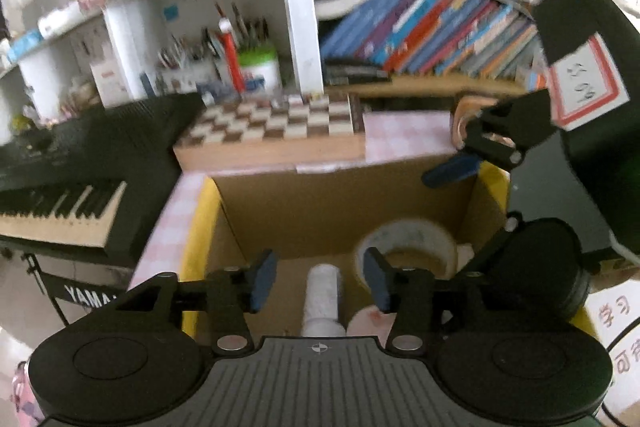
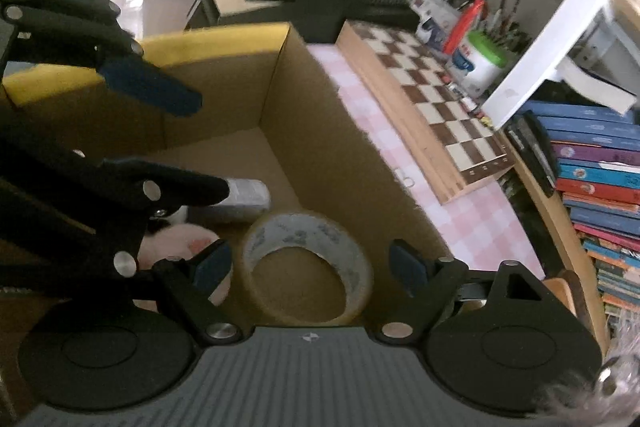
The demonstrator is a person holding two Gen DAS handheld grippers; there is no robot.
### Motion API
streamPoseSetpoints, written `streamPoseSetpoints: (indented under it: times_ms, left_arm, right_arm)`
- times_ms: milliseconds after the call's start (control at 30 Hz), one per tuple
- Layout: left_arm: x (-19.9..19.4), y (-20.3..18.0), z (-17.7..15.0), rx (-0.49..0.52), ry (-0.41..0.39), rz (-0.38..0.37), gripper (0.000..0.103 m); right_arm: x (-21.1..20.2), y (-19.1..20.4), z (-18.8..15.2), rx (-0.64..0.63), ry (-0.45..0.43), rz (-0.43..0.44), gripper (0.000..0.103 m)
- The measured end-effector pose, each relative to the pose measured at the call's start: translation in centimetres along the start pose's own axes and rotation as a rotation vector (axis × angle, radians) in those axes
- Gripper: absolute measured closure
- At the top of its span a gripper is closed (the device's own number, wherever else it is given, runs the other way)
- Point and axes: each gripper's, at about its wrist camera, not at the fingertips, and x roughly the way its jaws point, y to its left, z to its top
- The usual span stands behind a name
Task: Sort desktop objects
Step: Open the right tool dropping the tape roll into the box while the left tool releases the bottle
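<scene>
Both grippers hang over the open cardboard box (image 1: 320,199), and neither has hold of anything. The left gripper (image 1: 320,281) has its blue pads partly spread above a white tube (image 1: 323,301) that lies on the box floor; the pads stand clear of it on either side. The right gripper (image 2: 310,267) is spread wide, its pads flanking a roll of clear tape (image 2: 308,263) that lies flat on the box floor below them, without pressing on it. Beside the tape sits a pale pink object (image 2: 188,243), partly hidden. The box stands on a pink checked tablecloth (image 2: 460,211), with a wooden chessboard (image 1: 276,125) just behind it and a black keyboard (image 1: 80,163) further off.
</scene>
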Motion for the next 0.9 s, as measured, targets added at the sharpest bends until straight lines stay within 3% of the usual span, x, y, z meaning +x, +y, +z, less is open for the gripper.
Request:
streamPoseSetpoints:
  times_ms: [233, 500, 900]
  left_arm:
    - [-4.3, 0.3, -0.3, -0.053, -0.113, 0.006, 0.033]
    - [-9.1, 0.2, -1.6, -0.089, -0.206, 0.000, 0.023]
    - [-14.4, 0.8, -5.3, -0.131, -0.259, 0.002, 0.018]
  right_arm:
    - [-5.6, 0.0, -1.0, 0.103, -0.117, -0.078, 0.018]
    - [-12.1, 0.6, -3.6, 0.282, -0.258, -0.180, 0.018]
    - [-18.9, 3.9, -8.4, 0.504, -0.329, -0.351, 0.019]
